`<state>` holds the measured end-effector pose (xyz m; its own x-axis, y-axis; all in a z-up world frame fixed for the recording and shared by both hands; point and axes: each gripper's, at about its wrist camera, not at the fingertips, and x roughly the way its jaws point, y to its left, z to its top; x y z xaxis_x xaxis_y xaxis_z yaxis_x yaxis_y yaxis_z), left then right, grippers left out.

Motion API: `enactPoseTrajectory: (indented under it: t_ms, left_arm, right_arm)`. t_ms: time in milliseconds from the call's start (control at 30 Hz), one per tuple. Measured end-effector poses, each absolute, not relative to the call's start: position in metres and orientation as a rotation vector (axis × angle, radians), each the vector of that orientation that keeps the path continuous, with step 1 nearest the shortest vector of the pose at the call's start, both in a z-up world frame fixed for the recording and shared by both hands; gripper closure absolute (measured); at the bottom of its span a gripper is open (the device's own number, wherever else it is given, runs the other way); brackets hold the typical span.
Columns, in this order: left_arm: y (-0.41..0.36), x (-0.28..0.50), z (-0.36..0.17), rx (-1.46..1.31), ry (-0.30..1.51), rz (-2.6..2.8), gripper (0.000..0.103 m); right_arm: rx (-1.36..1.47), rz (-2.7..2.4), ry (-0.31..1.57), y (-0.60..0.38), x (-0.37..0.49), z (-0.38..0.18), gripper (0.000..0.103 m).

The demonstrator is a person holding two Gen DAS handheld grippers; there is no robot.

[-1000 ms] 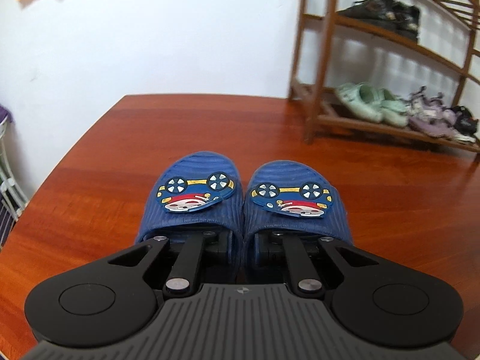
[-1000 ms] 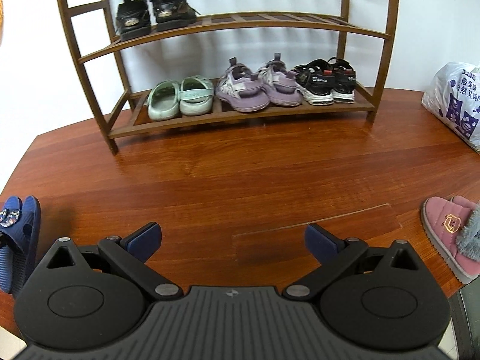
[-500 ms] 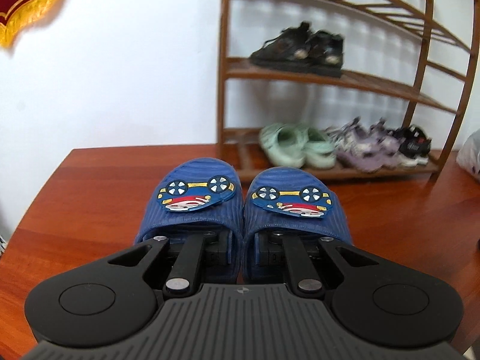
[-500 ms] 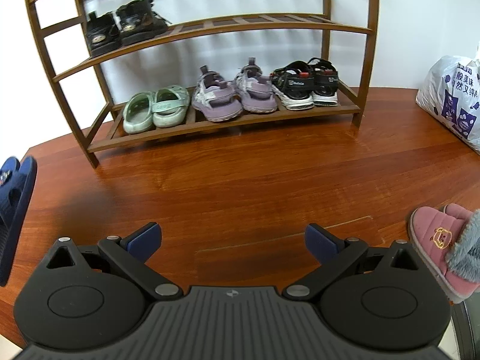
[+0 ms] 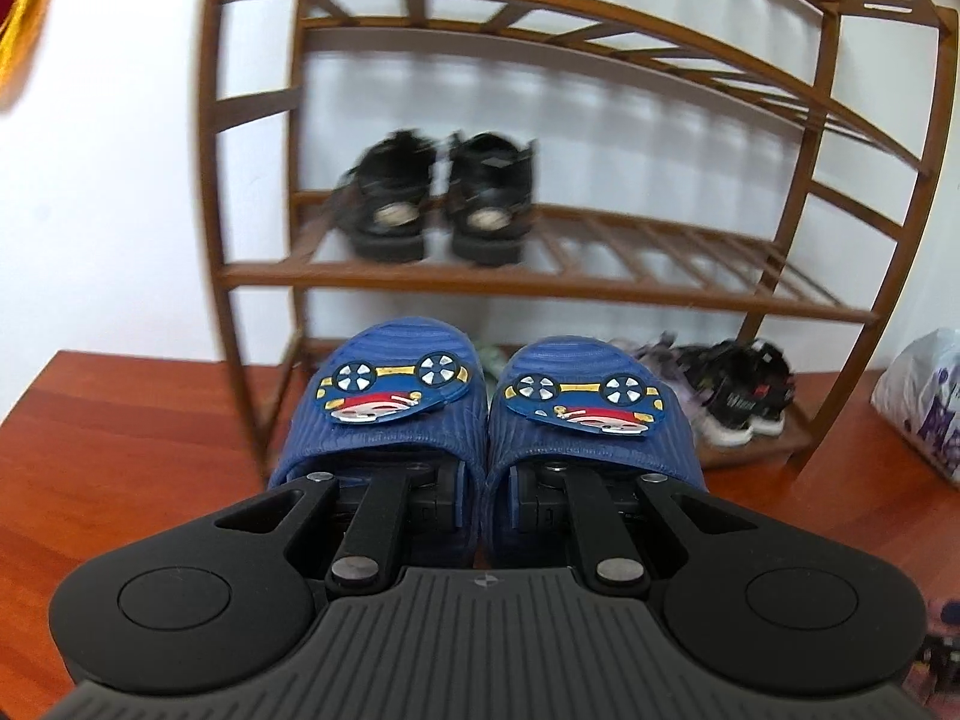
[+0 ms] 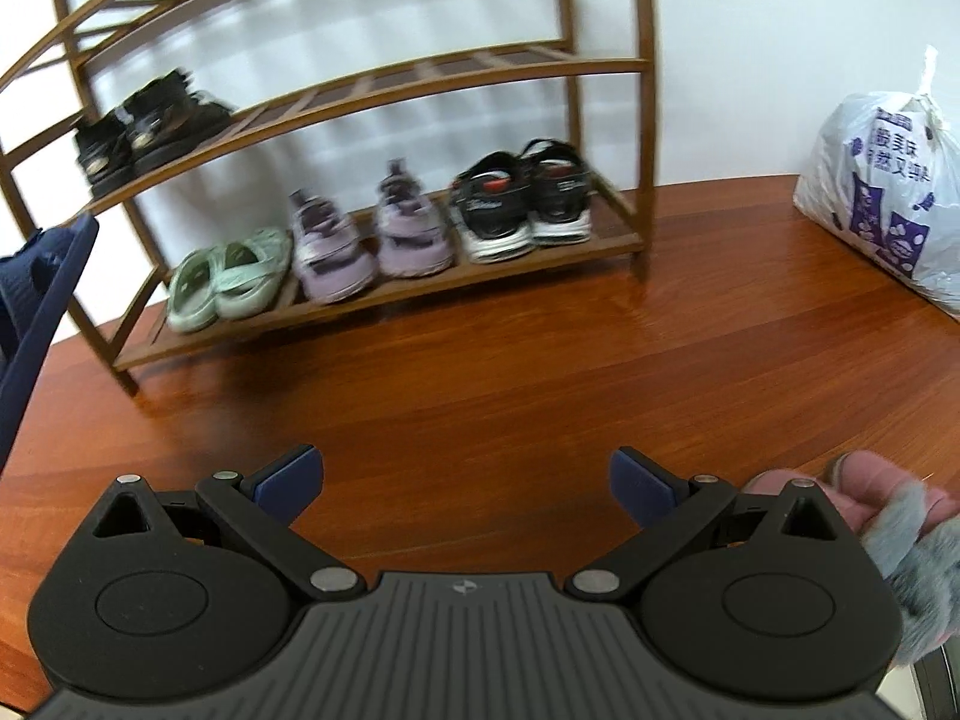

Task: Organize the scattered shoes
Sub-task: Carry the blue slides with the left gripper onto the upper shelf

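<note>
Left hand-held gripper (image 5: 480,474): closed down on a pair of blue slippers (image 5: 486,402); one finger ran inside each slipper, pinching the two inner walls together, and the pair was carried off the floor, toes pointing at the rack.
Blue slippers: side by side, each with a cartoon car patch on the strap; they hung in front of the shoe rack (image 5: 540,285), roughly level with its lower tiers. In the right wrist view their edge showed at far left (image 6: 42,294).
Right hand-held gripper (image 6: 465,480): jaws spread wide, nothing between them, hovering over the wooden floor (image 6: 540,372).
Shoe rack: against the far wall; black shoes (image 5: 438,204) at the left of the middle shelf, the rest of that shelf bare. Bottom shelf held green clogs (image 6: 225,276), purple sandals (image 6: 372,240) and black sandals (image 6: 522,198).
Pink slipper (image 6: 888,498): lay on the floor at near right, close beside the right hand-held gripper, off the rack.
White bag (image 6: 888,192): on the floor at far right.
Step in hand: judged to be carrying the blue pair toward a shelf.
Next move: likely called for lining the soles up with a free stretch of shelf, perhaps right of the black shoes, setting them flat, then releasing and drawing the fingers back out.
</note>
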<state>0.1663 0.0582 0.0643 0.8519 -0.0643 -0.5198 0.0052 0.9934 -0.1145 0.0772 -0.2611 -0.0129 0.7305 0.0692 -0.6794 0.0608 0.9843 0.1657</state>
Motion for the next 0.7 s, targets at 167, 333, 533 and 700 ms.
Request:
enactPoseTrajectory:
  t_ms: [167, 333, 533, 700]
  left_arm:
    - [0.02, 0.199, 0.075, -0.095, 0.538, -0.039, 0.089]
    - [-0.022, 0.238, 0.084, -0.08, 0.539, -0.031, 0.089]
    - [-0.052, 0.278, 0.091, -0.078, 0.538, 0.001, 0.088]
    - [-0.066, 0.309, 0.093, -0.048, 0.517, 0.042, 0.088]
  right_arm:
    - [0.203, -0.029, 0.739, -0.306, 0.081, -0.014, 0.001]
    - [0.219, -0.066, 0.731, -0.343, 0.08, -0.014, 0.001]
    - [0.24, -0.113, 0.721, -0.389, 0.079, -0.013, 0.001]
    - [0.26, -0.144, 0.719, -0.414, 0.075, -0.014, 0.001]
